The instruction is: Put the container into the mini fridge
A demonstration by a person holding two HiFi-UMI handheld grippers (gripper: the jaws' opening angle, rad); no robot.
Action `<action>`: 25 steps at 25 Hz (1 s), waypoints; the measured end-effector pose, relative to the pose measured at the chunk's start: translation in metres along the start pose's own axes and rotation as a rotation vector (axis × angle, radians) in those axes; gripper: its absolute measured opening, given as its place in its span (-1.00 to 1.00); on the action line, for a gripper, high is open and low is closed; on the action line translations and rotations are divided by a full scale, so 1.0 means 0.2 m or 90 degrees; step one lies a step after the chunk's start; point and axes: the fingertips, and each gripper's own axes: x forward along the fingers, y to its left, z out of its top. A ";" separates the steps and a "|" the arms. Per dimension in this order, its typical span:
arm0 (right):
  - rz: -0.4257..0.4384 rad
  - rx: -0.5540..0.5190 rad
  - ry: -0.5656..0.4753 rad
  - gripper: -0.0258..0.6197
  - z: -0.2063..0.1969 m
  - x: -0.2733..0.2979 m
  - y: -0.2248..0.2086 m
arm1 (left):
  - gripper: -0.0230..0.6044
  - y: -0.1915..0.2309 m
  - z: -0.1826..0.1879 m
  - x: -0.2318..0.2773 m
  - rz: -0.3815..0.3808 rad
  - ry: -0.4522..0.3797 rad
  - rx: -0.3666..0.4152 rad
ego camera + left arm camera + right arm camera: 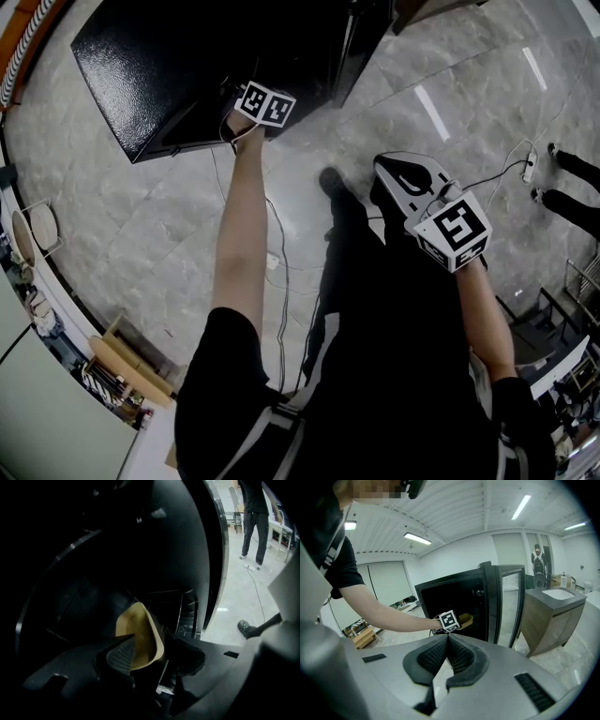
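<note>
The black mini fridge point(187, 66) stands with its door point(361, 42) swung open. My left gripper point(261, 105) reaches into it at arm's length. Inside the dark fridge point(93, 573), the tan container point(140, 630) rests tilted between the jaws of my left gripper point(152, 644). The jaws stand open around the container's wall, one pad point(119, 656) inside it and the other finger point(187, 656) outside. In the right gripper view the container point(465, 619) shows just inside the fridge point(459, 597). My right gripper point(398, 178) hangs near my body, its jaws point(447, 639) shut on nothing.
A cable point(281, 272) runs over the marble floor below the fridge, and a power strip point(530, 169) lies at the right near a person's feet point(567, 178). A grey sink cabinet point(553, 611) stands to the right of the fridge door point(508, 604). Wooden crates point(131, 366) sit at lower left.
</note>
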 end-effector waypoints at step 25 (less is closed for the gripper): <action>0.038 -0.055 -0.118 -0.86 -0.02 -0.80 -0.24 | -0.80 -0.55 0.39 -1.51 0.012 -0.184 -0.222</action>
